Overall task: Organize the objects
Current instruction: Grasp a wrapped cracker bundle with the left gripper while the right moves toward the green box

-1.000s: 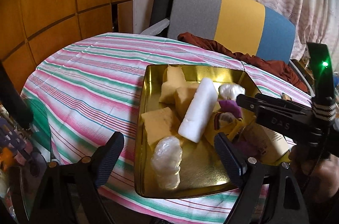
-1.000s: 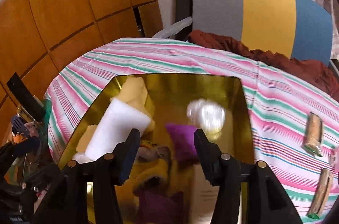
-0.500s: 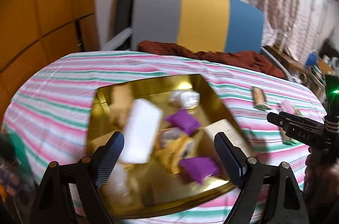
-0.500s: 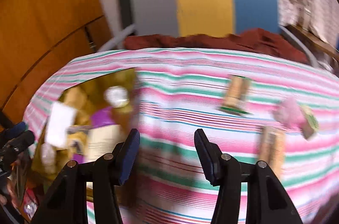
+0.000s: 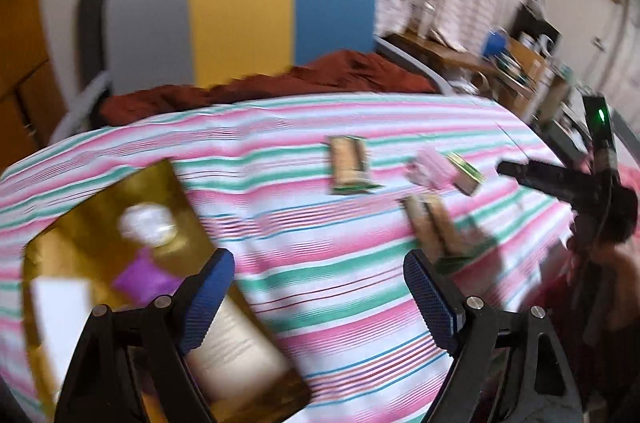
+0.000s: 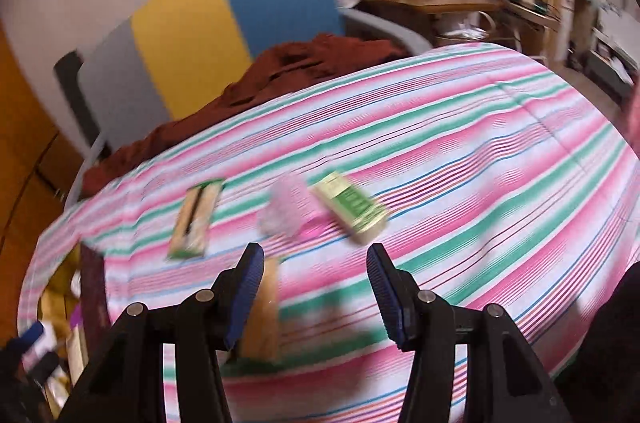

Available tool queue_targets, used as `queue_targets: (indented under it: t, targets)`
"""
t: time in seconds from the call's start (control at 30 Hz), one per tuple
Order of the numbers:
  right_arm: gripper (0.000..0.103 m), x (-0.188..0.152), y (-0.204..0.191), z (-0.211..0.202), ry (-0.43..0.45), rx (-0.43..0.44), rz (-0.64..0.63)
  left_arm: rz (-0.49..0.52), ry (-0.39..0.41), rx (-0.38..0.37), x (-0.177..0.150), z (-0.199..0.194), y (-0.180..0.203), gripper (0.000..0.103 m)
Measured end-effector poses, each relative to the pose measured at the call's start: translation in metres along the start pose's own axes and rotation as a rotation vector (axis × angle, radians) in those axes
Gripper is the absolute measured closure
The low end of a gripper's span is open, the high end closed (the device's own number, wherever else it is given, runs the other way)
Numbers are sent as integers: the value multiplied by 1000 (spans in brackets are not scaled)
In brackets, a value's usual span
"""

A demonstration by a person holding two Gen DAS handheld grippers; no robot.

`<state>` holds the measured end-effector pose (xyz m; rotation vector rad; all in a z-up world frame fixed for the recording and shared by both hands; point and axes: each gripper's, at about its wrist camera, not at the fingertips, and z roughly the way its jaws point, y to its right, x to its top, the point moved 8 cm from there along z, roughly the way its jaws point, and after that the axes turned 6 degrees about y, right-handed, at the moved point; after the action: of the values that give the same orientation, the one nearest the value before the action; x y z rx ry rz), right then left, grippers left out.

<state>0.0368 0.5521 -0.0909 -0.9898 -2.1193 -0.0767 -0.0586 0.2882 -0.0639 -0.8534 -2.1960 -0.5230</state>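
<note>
Now the striped tablecloth [image 6: 460, 151] fills most of both views, with the gold tray [image 5: 80, 219] at lower left of the left view, already crowded with a white block, a purple sachet and a card. Loose on the cloth, middle of the right view, lie a green-edged packet [image 6: 196, 219], a green box [image 6: 352, 207] and just beside it a pink wrapped thing [image 6: 288, 211]; a tan packet [image 6: 260, 311] sits low, half hidden behind a finger. The right gripper [image 6: 316, 291] hangs over them with jaws apart and nothing between; the left gripper [image 5: 316, 299] is spread wider, also empty, above bare cloth. Everything is blurred, so a hurried grab could snag the cloth or nudge the box into the pink thing, since they lie so close.
</note>
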Motion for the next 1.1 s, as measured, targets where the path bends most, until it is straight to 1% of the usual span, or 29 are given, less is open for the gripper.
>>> queue_targets:
  t: [0.07,0.1,0.13,0.2,0.3,0.37,0.43,0.53,0.63,0.67,0.7,0.73,0.77,0.8,0.83,0.9,1.0,1.07,1.1]
  targets:
    - [49,6,14,4,19,-19,28,29,-30,-23,1,21,22,18]
    - [49,6,22,7,16,-27,62,38,-44,-34,0,30,30,19]
    - [49,5,25,10,9,-16,91,47,-62,-53,0,43,43,19]
    - [49,4,33,14,-4,-1,147,66,-84,-61,-2,59,56,19]
    - [49,2,39,18,-19,5,188,94,-130,-80,-6,86,80,19]
    - [49,1,42,20,-27,14,212,96,-168,-98,-8,107,94,18]
    - [49,-1,44,21,-32,20,222,108,-197,-99,-9,125,106,18]
    - [49,-2,39,24,-39,29,215,131,-233,-79,-14,153,117,18]
    - [49,-2,35,28,-47,32,198,138,-255,-60,-17,172,124,18]
    - [49,-3,36,27,-48,33,194,145,-245,-43,-17,176,124,20]
    - [49,-3,34,28,-51,34,187,150,-229,-31,-17,177,124,20]
    - [49,-4,34,28,-53,35,184,150,-219,-31,-17,176,123,25]
    - [49,-5,33,29,-56,37,181,155,-208,-39,-17,173,123,39]
    - [49,-5,32,30,-62,36,175,160,-193,-49,-16,170,122,49]
    - [49,-6,32,31,-67,34,168,153,-188,-57,-18,165,118,54]
    - [49,-9,29,33,-84,35,150,133,-189,-76,-21,159,110,54]
    - [49,-13,20,37,-131,25,93,144,-180,-76,-31,144,100,54]
    - [49,-9,13,42,-159,-10,-6,154,-175,-76,-40,136,93,54]
    - [49,-5,8,47,-182,-36,-82,160,-171,-75,-43,131,91,54]
